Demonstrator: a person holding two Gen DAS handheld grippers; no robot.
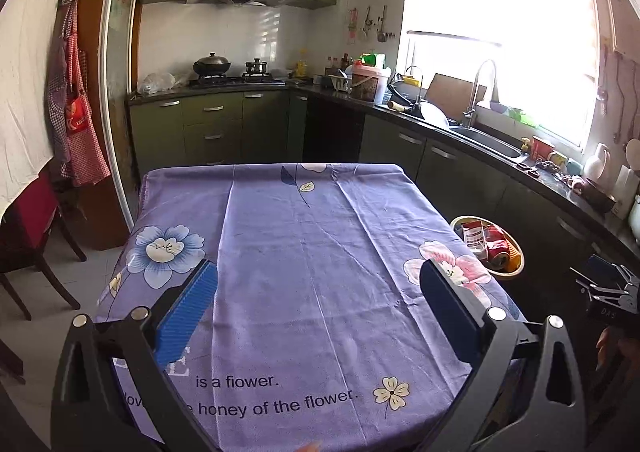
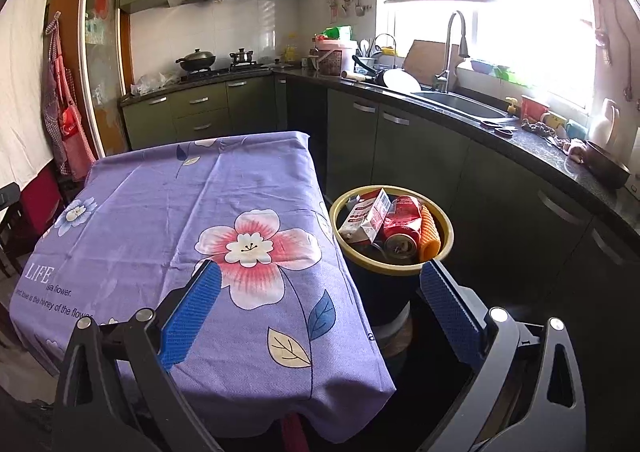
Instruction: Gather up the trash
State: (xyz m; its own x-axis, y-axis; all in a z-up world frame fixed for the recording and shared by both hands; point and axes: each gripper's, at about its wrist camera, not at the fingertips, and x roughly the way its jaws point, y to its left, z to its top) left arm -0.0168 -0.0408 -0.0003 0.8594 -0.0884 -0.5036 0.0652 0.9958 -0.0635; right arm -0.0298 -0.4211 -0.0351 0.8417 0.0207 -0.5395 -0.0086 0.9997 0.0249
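From the left wrist, the left claw [image 1: 318, 316] stands wide open over the desk [image 1: 312, 252] with nothing between its blue pads. The desk wears a purple cloth printed with flowers and lines of text. The trash [image 1: 490, 242] lies in a bin [image 1: 516, 272] just past the desk's right edge: a white carton, a crushed red can and something orange, all only partly seen. Part of the right claw [image 1: 608, 288] shows at the far right. Behind run green cabinets, a dark counter [image 1: 460, 123] with a sink [image 1: 488, 139], a stove [image 1: 236, 81] with two pots and a bright window [image 1: 500, 31].

From the right wrist, the right claw [image 2: 320, 308] is also spread wide and holds nothing, hanging over the desk's [image 2: 160, 211] near right corner. The bin [image 2: 348, 240], dark with a yellow rim, stands on the floor just beside that desk. In it the trash [image 2: 394, 228] shows plainly: the carton leaning left, the dented can at the middle, a ribbed orange piece at the right. An apron [image 2: 64, 99] hangs on the left wall.
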